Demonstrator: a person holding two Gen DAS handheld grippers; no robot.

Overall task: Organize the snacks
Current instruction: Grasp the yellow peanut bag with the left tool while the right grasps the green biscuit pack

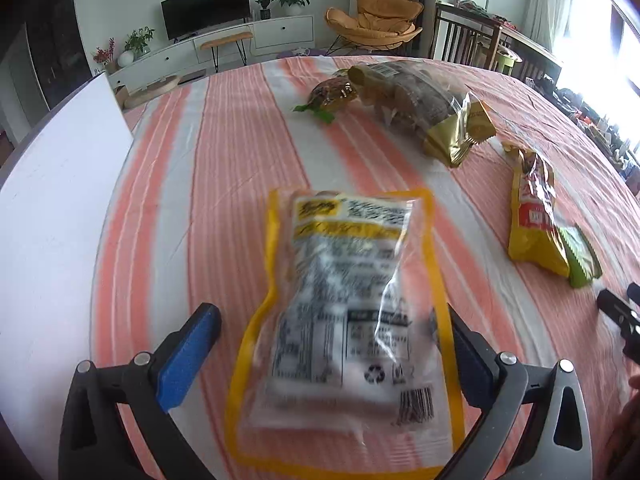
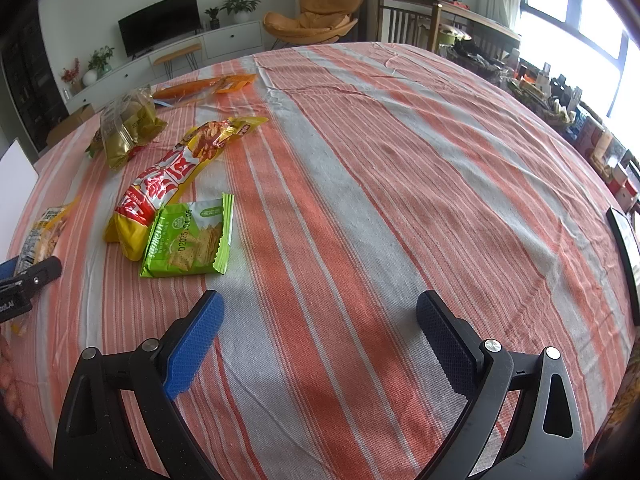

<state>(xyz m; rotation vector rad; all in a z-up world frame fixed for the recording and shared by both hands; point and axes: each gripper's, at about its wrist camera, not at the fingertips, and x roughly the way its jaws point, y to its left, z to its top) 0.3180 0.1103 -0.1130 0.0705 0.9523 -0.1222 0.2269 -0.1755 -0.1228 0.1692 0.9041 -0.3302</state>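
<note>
A yellow-edged clear snack packet [image 1: 340, 264] lies blurred between the fingers of my left gripper [image 1: 326, 312], printed back facing up. The left blue pad [image 1: 188, 356] stands clear of it; the right pad sits at its edge without pressing, so the gripper is open. The same packet [image 2: 44, 232] shows at the far left of the right wrist view. My right gripper [image 2: 320, 304] is open over bare striped tablecloth [image 2: 360, 160], holding nothing. A long yellow-and-red bag [image 2: 172, 176] and a green cracker packet [image 2: 188, 236] lie to its upper left.
A clear bag with a gold end [image 1: 420, 104] and a small brown packet [image 1: 332, 96] lie further back. An orange packet [image 2: 204, 86] is near the far edge. A white board [image 1: 60, 200] stands at the table's left. A dark tablet-like object [image 2: 624, 248] sits at the right edge.
</note>
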